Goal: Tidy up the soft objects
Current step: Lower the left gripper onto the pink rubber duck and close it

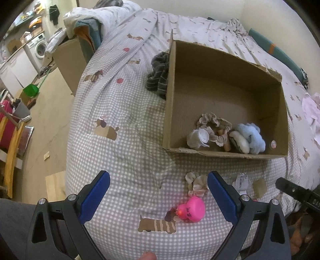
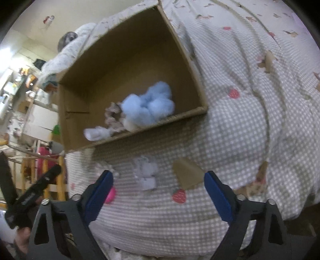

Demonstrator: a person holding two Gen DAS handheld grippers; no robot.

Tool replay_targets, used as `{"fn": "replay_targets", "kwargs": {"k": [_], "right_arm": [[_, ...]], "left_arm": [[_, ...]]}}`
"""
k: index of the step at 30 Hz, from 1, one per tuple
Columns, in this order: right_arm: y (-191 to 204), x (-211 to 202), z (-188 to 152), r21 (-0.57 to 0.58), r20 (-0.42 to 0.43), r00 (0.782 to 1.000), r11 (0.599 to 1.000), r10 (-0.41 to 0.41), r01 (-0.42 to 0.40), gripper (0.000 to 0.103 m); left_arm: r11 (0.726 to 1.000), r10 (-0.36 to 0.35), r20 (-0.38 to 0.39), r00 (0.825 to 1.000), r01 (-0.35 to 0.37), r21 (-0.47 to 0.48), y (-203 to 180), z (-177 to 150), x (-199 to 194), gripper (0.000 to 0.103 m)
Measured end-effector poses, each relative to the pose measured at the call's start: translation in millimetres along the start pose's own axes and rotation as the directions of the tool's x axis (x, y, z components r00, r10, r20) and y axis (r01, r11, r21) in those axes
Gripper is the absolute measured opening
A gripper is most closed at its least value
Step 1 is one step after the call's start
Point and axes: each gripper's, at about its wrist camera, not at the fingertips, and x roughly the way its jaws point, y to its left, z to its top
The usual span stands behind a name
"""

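An open cardboard box [image 1: 200, 60] [image 2: 84, 112] lies on the checked bedspread [image 1: 124, 128]. In its near end are a fluffy blue toy [image 1: 253, 137] [image 2: 149, 105], a white sock roll [image 1: 198, 138] [image 2: 96, 134], and a beige scrunchie [image 1: 210, 121]. My left gripper [image 1: 159, 181] is open and empty above the bedspread. A pink rubber duck [image 1: 191, 212] and a floral scrunchie [image 1: 197, 184] lie between its fingers. My right gripper [image 2: 159, 180] is open and empty over a crumpled white wrapper [image 2: 146, 172] and a brown card piece [image 2: 187, 174].
A dark striped cloth [image 1: 159, 75] lies against the box's left wall. Pink cloth [image 1: 311, 108] lies at the right. A folded duvet [image 1: 112, 18] is at the bed's far end. The floor at the left holds a cardboard box [image 1: 70, 60], a green dustpan [image 1: 31, 90] and a washing machine [image 1: 38, 49].
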Motion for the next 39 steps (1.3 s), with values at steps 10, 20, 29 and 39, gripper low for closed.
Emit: {"fn": "replay_targets", "kwargs": {"k": [10,20,29,39], "right_arm": [[-2,32,6,0.017,-0.074,0.992,0.995,-0.102,0.103,0.081],[6,70,9,-0.158,-0.120,0.944,0.945,-0.306,0.286,0.026],[-16,24,17,-0.037,-0.015,0.987,0.986,-0.163,0.162,0.010],[-27,-12,11,0.035,0.041,0.998,0.998,0.050,-0.052,0.010]], "left_arm": [[0.994,-0.048,-0.008,0.999,0.047,-0.099,15,8,-2,0.097],[0.995,-0.055,-0.119,0.991,0.044,-0.086,16,-1,19,0.097],[0.993,-0.122,-0.236,0.964,0.120,-0.025,-16,-23,47,0.097],[0.990,-0.115,-0.325,0.939,0.136,0.041,-38,-40,77,0.080]]}}
